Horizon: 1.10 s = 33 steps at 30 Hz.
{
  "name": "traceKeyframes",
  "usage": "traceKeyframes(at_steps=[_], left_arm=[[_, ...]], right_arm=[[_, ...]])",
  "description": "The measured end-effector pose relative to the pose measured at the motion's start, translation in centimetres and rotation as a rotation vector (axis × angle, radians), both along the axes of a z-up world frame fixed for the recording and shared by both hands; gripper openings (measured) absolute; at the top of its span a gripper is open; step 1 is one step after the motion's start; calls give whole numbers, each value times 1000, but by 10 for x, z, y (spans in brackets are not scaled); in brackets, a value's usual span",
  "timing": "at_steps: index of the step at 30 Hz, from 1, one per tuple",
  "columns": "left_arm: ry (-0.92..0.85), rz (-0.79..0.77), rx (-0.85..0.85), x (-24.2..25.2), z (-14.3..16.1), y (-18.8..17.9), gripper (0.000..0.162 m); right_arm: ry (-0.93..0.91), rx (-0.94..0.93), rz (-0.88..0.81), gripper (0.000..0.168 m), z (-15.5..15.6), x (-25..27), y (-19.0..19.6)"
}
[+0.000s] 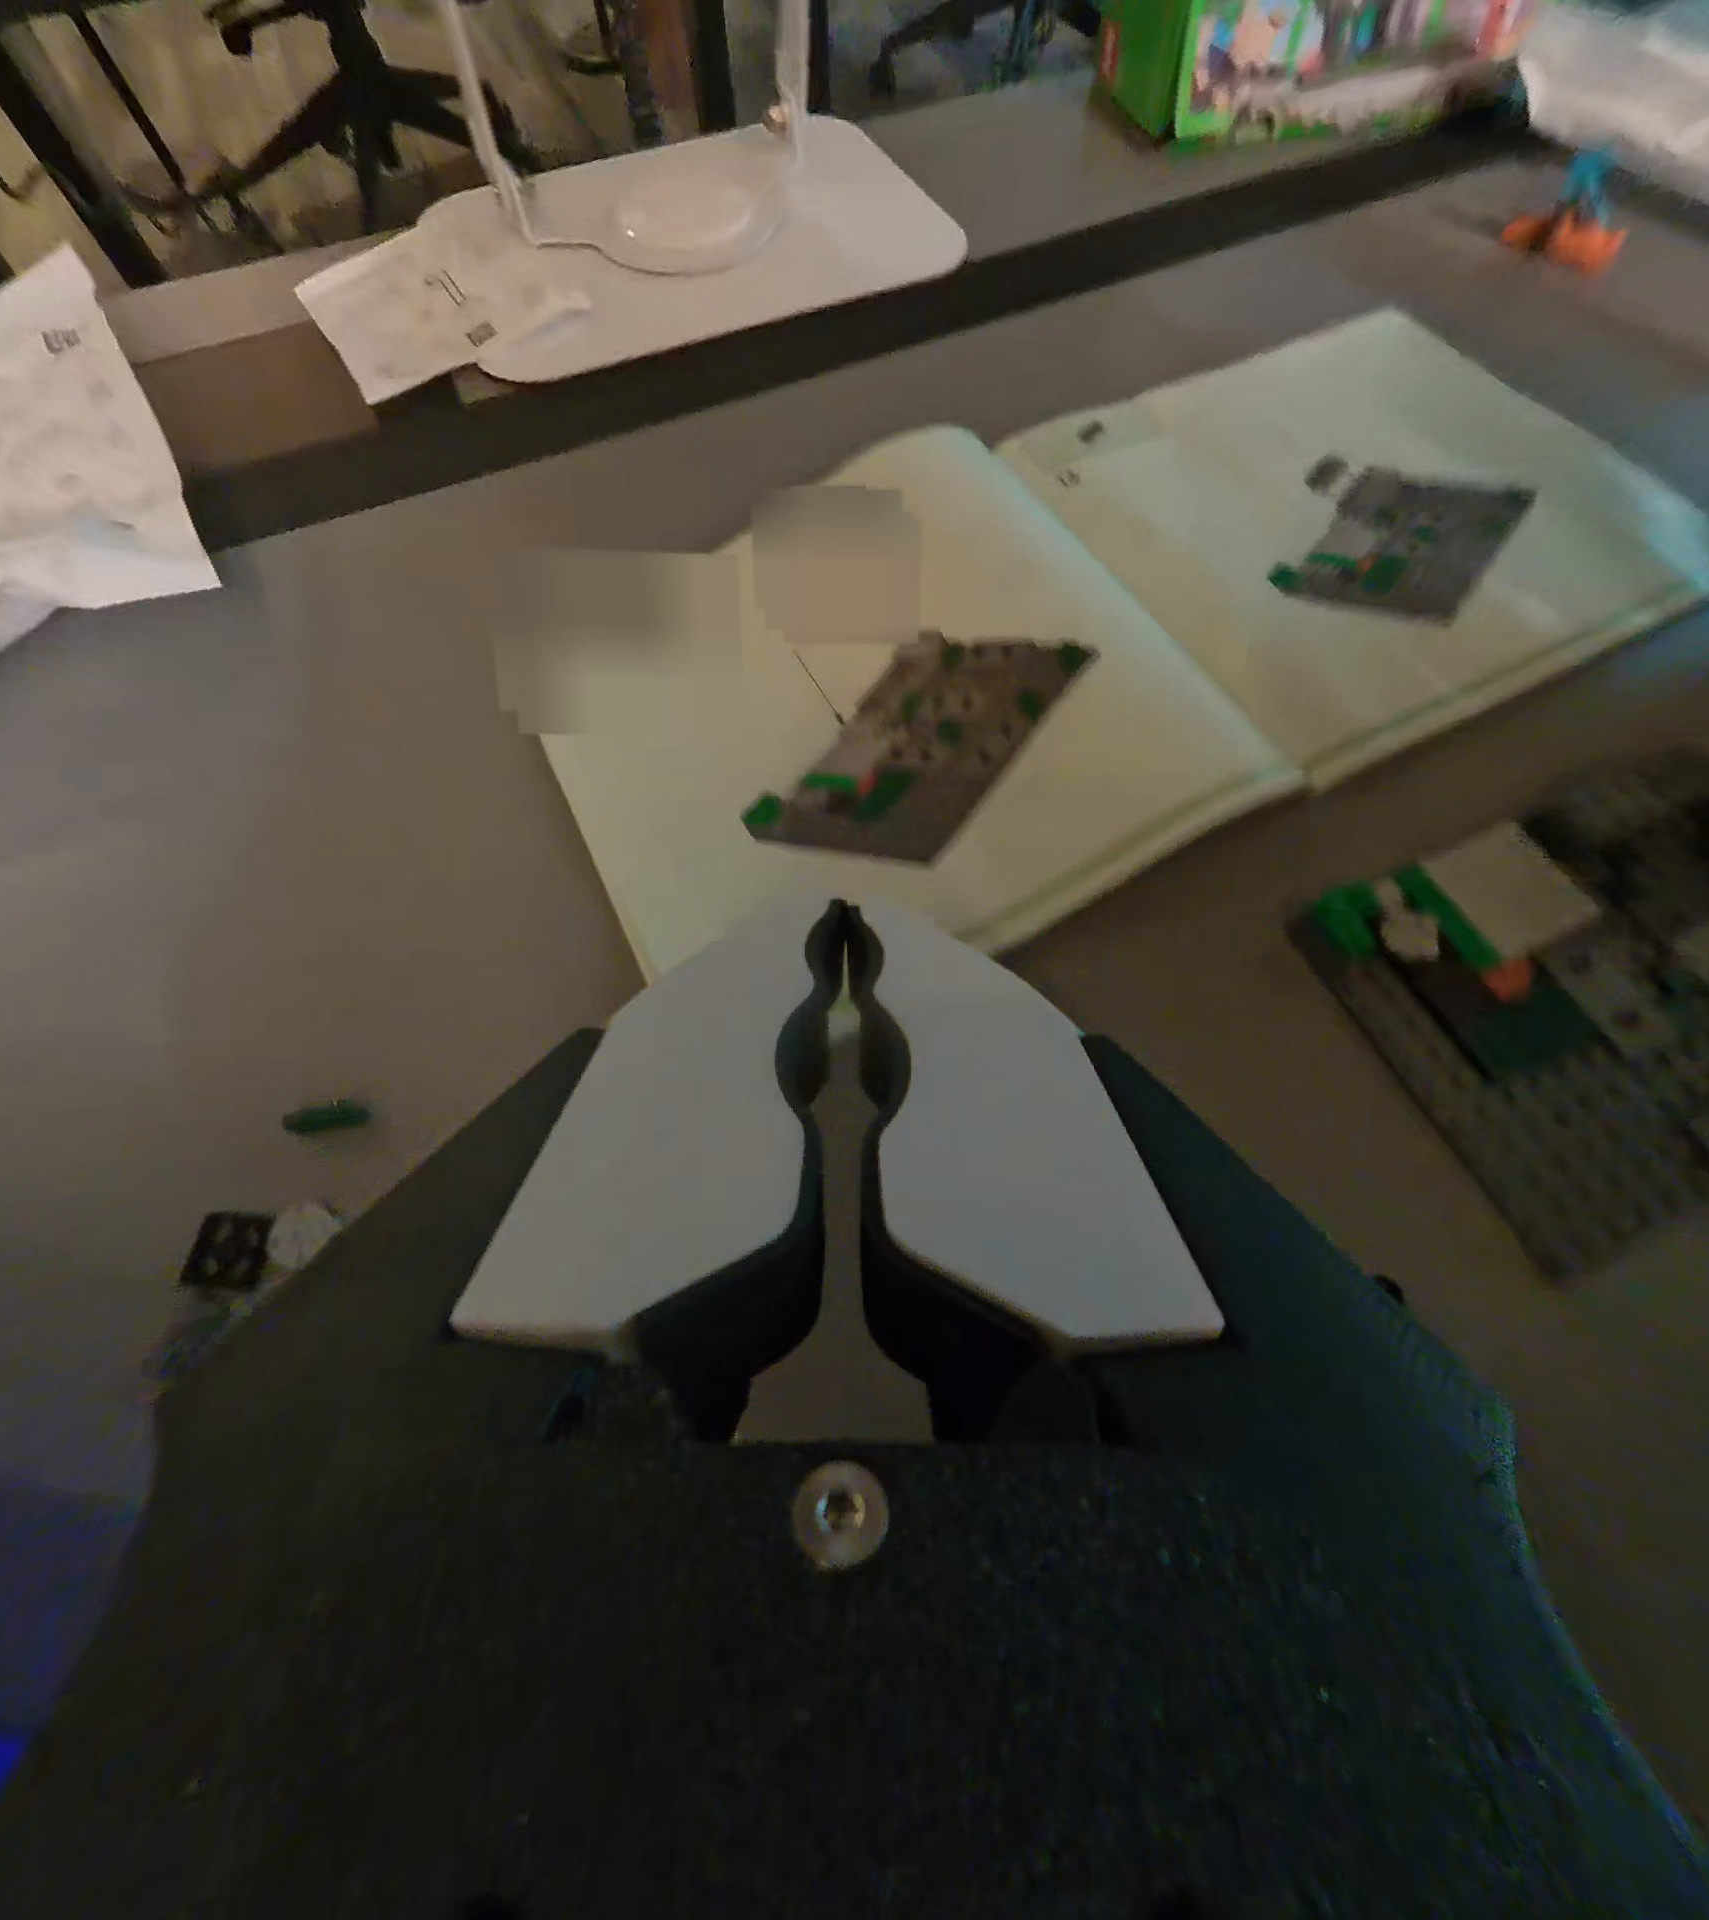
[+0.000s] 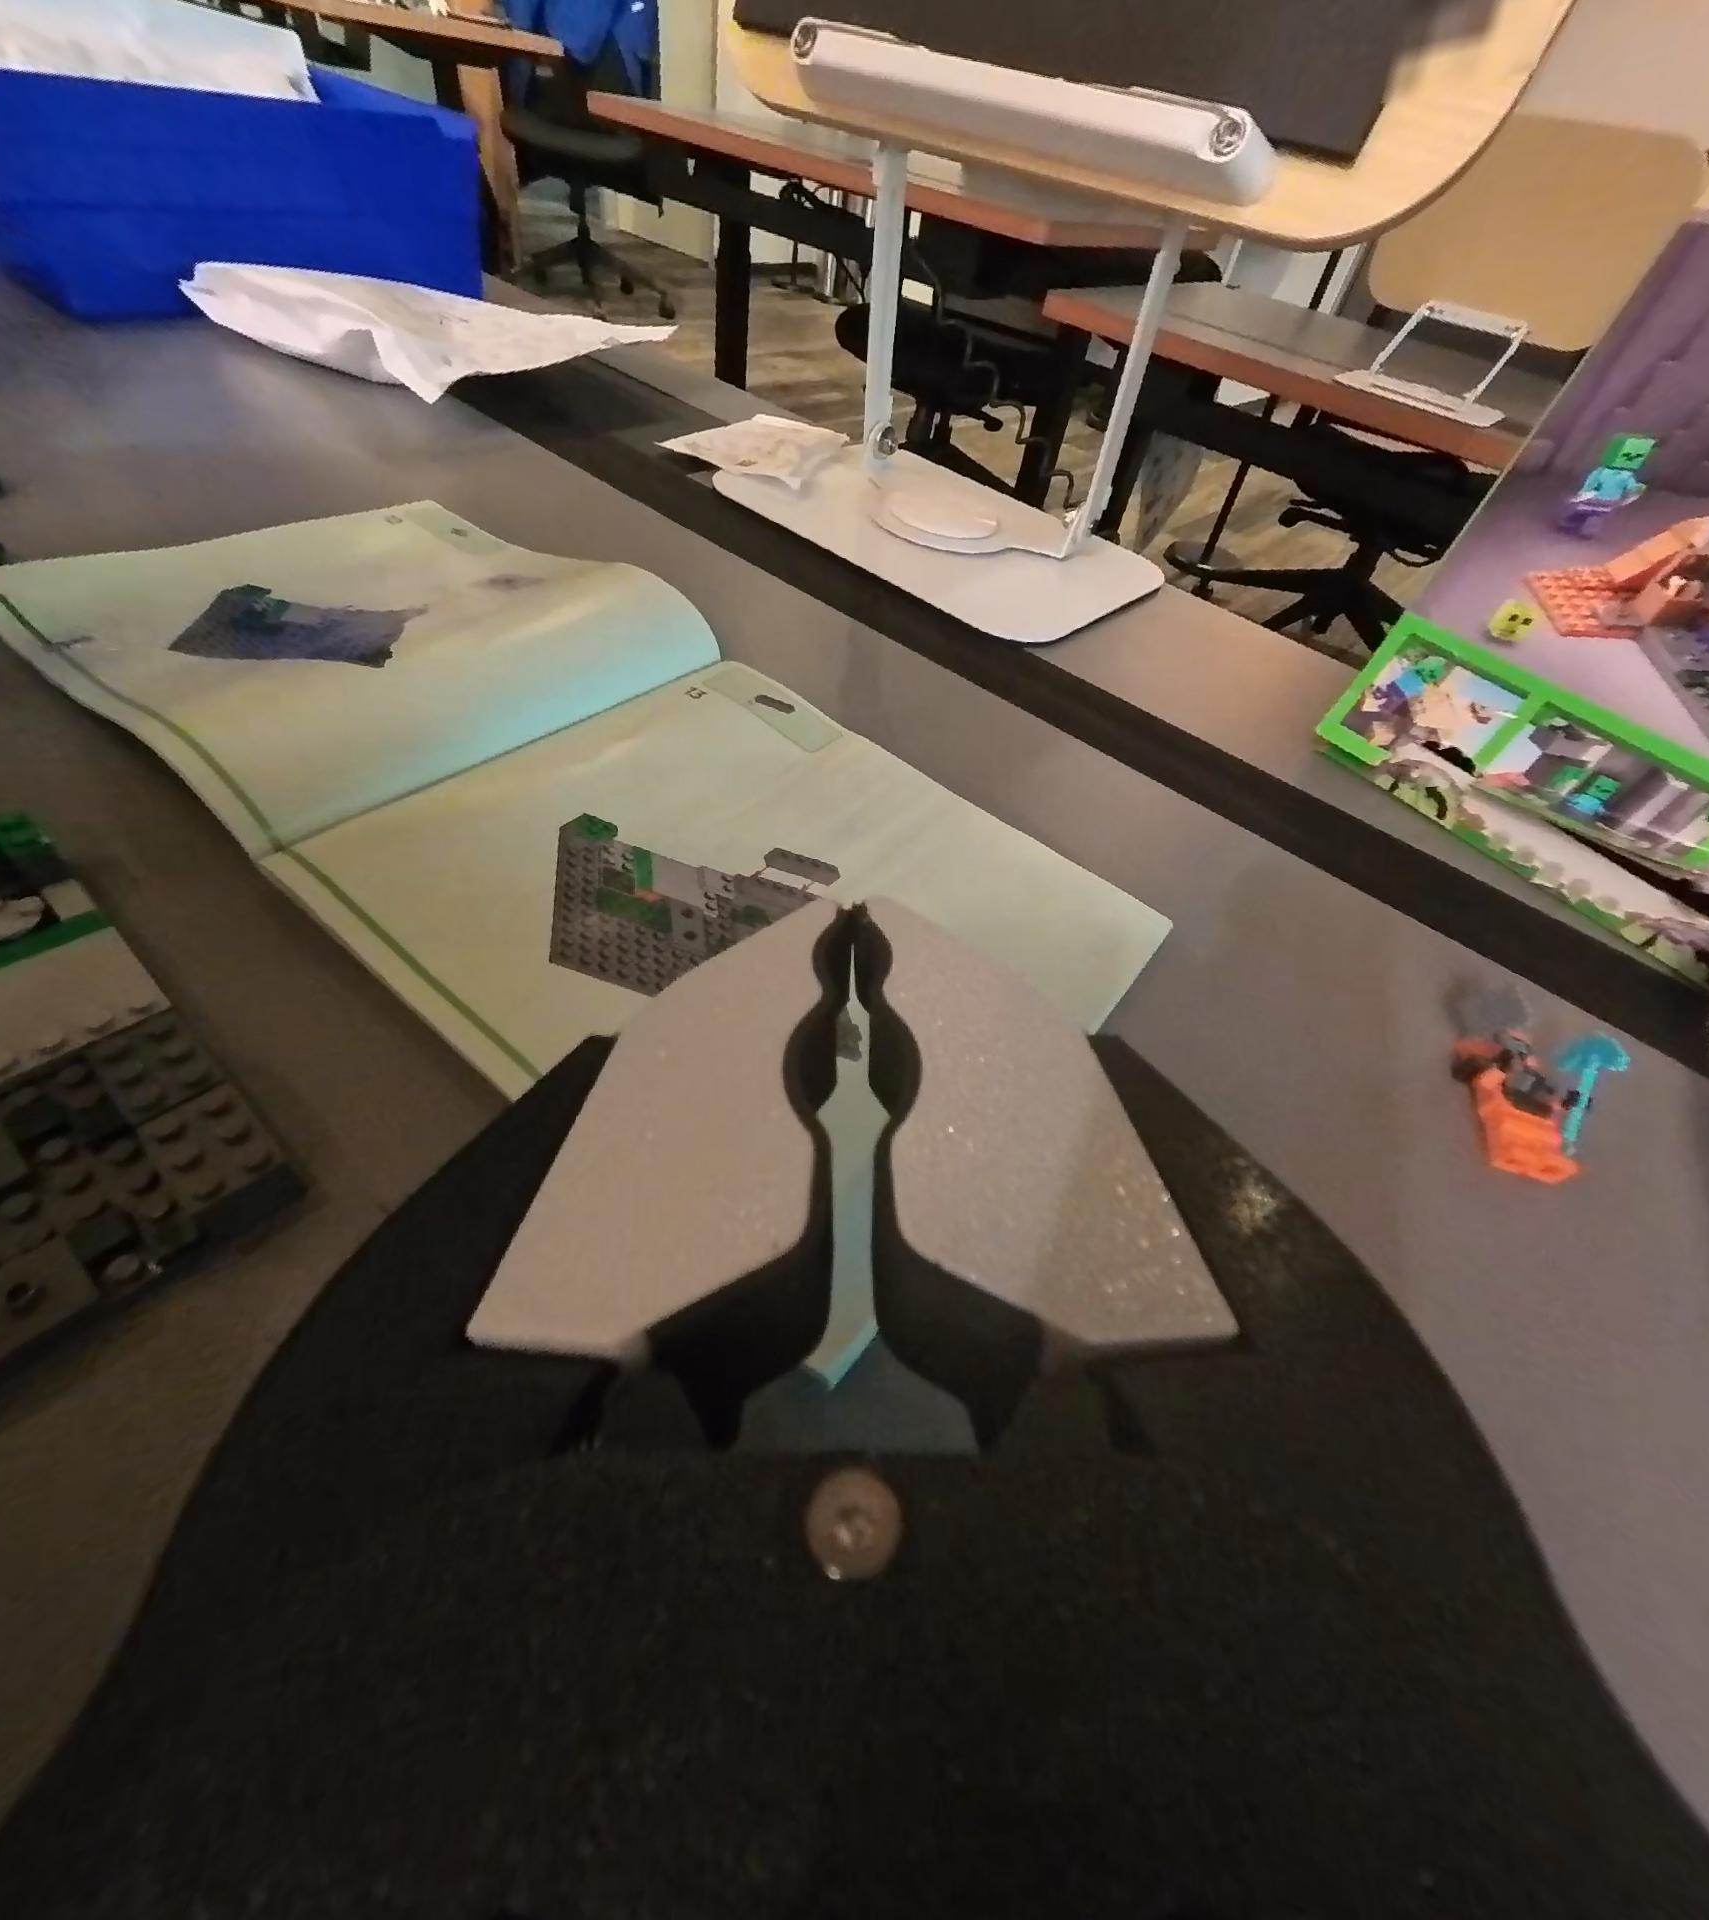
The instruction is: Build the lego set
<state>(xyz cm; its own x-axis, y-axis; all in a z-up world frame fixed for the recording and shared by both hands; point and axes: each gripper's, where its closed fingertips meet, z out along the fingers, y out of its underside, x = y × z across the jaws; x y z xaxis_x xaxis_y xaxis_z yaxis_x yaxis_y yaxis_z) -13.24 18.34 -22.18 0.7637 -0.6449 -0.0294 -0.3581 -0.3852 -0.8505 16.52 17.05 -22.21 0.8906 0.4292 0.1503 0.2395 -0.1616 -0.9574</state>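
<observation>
A dark grey baseplate [image 1: 1598, 1132] with green, white and orange bricks at one corner lies on the table, right of my left gripper [image 1: 847, 914]. It also shows at the left edge of the right wrist view [image 2: 50, 1195]. The open instruction booklet [image 1: 1172, 623] lies beyond both grippers and shows in the right wrist view too [image 2: 414, 727]. My left gripper is shut and empty, above the table at the booklet's near edge. My right gripper [image 2: 855, 914] is shut, and I see no brick in it, over the booklet's right page.
Loose pieces lie left of my left gripper: a green one [image 1: 325, 1117], a black plate [image 1: 226, 1247]. A small orange and teal figure [image 2: 1525, 1101] stands to the right. The set's box [image 2: 1608, 727], a white stand [image 2: 985, 551], white bags [image 1: 19, 468] and a blue bin [image 2: 206, 177] line the back. Across from one pair of fingers to the other is roughly 30 cm. My left tips are roughly 20 cm from the dark grey baseplate [image 1: 1598, 1132].
</observation>
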Motion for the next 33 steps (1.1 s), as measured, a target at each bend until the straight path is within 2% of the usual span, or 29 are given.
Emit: traceKeyframes(at_steps=[4, 13, 18, 23, 28, 33], left_arm=[[135, -37, 41, 11, -23, -16, 0], [190, -61, 18, 14, -49, -15, 0], [177, 0, 38, 0, -44, -2, 0], [154, 48, 51, -12, -39, 7, 0], [152, 65, 59, -16, -39, 11, 0], [158, 43, 69, -11, -39, 10, 0]], right_arm=[[-2, -2, 0, 0, 0, 0, 1], [-12, 14, 23, 0, 1, -3, -2], [11, 40, 5, 0, 5, 0, -2], [36, 9, -8, 12, 3, 3, -1], [50, 2, -4, 11, 3, 3, -1], [25, -9, 15, 2, 0, -1, -2]])
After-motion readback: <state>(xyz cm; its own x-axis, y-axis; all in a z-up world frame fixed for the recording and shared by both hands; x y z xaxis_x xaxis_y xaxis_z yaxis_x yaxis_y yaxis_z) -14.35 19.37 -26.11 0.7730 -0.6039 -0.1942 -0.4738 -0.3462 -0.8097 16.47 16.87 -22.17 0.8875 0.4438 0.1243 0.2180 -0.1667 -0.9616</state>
